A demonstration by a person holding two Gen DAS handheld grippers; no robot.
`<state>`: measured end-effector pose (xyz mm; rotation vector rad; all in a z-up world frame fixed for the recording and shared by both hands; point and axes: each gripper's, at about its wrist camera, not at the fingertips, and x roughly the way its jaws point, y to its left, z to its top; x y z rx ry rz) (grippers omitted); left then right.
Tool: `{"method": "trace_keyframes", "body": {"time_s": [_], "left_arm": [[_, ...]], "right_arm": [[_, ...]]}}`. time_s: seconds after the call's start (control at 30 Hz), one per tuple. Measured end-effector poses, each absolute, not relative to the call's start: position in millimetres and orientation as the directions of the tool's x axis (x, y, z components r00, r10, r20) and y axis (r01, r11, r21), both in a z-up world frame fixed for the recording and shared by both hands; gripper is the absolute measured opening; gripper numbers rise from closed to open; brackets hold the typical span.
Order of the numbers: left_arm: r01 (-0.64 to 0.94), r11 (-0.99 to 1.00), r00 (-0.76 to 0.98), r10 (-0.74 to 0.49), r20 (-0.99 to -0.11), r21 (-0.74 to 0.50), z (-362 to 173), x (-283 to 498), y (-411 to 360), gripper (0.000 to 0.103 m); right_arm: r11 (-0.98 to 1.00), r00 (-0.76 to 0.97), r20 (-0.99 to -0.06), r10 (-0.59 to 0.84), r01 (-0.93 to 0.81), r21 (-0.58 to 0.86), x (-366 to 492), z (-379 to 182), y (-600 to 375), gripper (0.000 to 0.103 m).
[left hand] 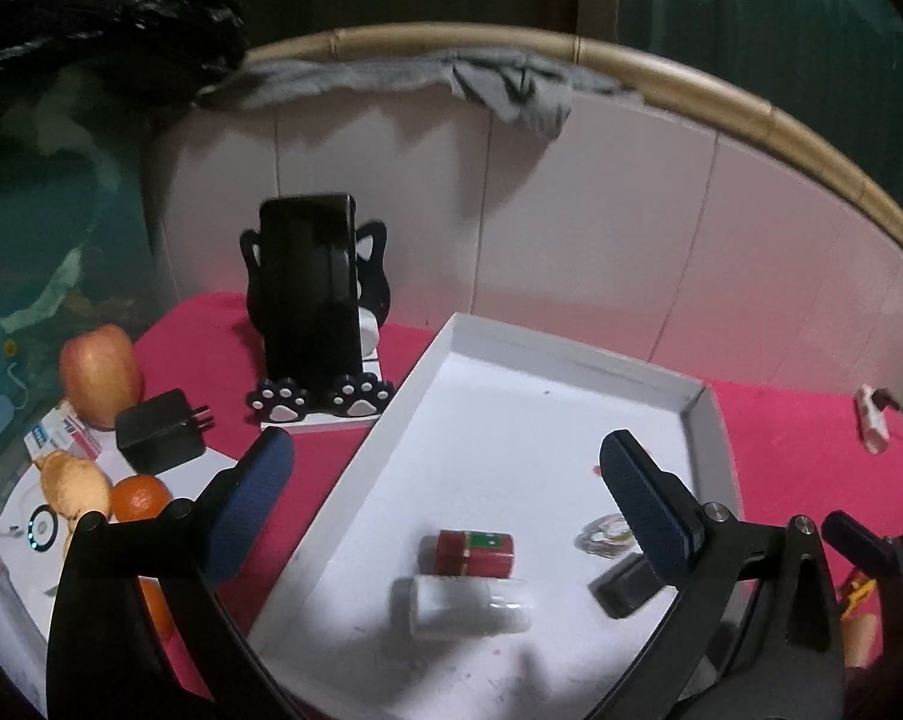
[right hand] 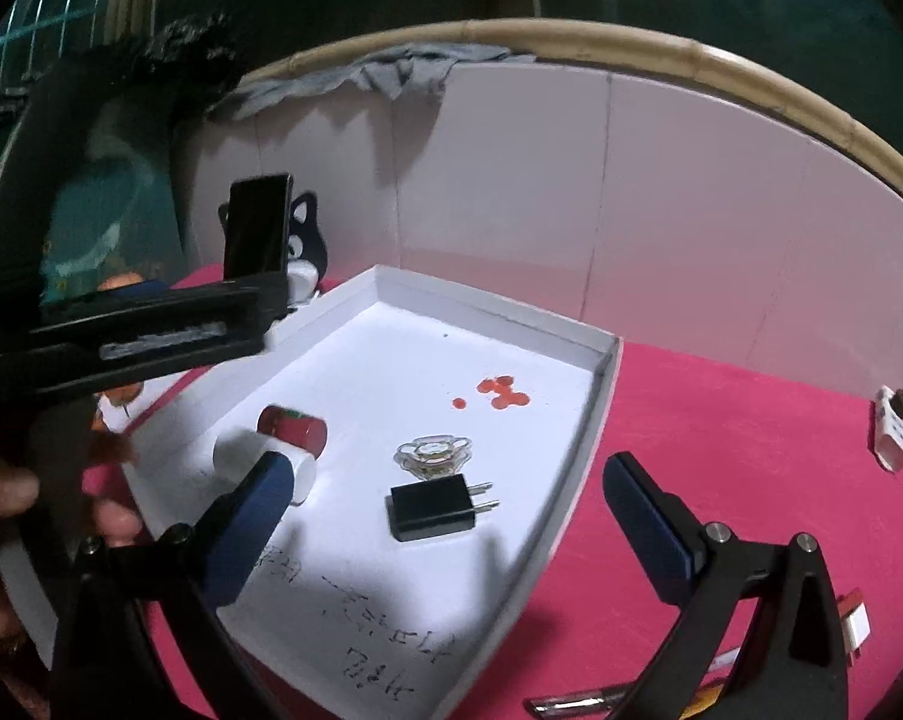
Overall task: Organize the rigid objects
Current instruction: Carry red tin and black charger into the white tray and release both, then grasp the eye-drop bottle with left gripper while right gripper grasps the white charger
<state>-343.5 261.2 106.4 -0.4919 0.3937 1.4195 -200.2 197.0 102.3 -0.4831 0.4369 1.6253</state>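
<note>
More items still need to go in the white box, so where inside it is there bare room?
The white box is bare across its far half, apart from red spots. The near end is crowded: red can, white bottle, clear trinket, black charger.

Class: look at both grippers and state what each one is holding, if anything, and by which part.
Nothing is held. The left gripper and right gripper both stand open and empty above the white tray.

Dim, soft indoor light falls from above; the shallow white cardboard tray (left hand: 571, 372) glows brightest, corners vignette black, edges bend and blur.
</note>
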Motion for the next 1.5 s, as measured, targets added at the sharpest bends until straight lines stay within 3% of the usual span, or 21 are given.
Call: {"method": "trace_keyframes", "body": {"time_s": [0.33,0.53,0.77,1.07,1.3,1.5], "left_arm": [[-0.944,0.271,0.331,0.801,-0.498,-0.191,115.1,-319.8,211.4,0.103],[-0.896,0.404,0.439,0.745,-0.503,-0.185,111.1,-288.2,185.1,0.103],[-0.755,0.625,0.588,0.511,-0.627,-0.198,80.7,-226.4,153.1,0.103],[-0.616,0.777,0.591,0.346,-0.729,-0.13,43.1,-163.7,110.2,0.102],[-0.583,0.798,0.567,0.267,-0.779,-0.151,26.4,-138.7,118.4,0.076],[-0.579,0.808,0.534,0.275,-0.799,-0.109,16.1,-119.9,121.3,0.075]], "right_arm": [[0.016,-0.028,-0.469,0.883,-0.996,0.089,-136.5,126.2,158.9,0.103],[0.16,0.072,-0.409,0.91,-0.97,0.184,-67.6,139.8,120.0,0.103],[0.282,0.168,-0.394,0.903,-0.925,0.253,-8.9,133.4,73.1,0.103],[0.404,0.233,-0.484,0.844,-0.869,0.287,41.8,89.4,30.1,0.103],[0.469,0.252,-0.531,0.809,-0.821,0.325,71.1,63.6,8.1,0.103],[0.473,0.239,-0.548,0.801,-0.815,0.336,75.9,55.0,2.0,0.103]]}}
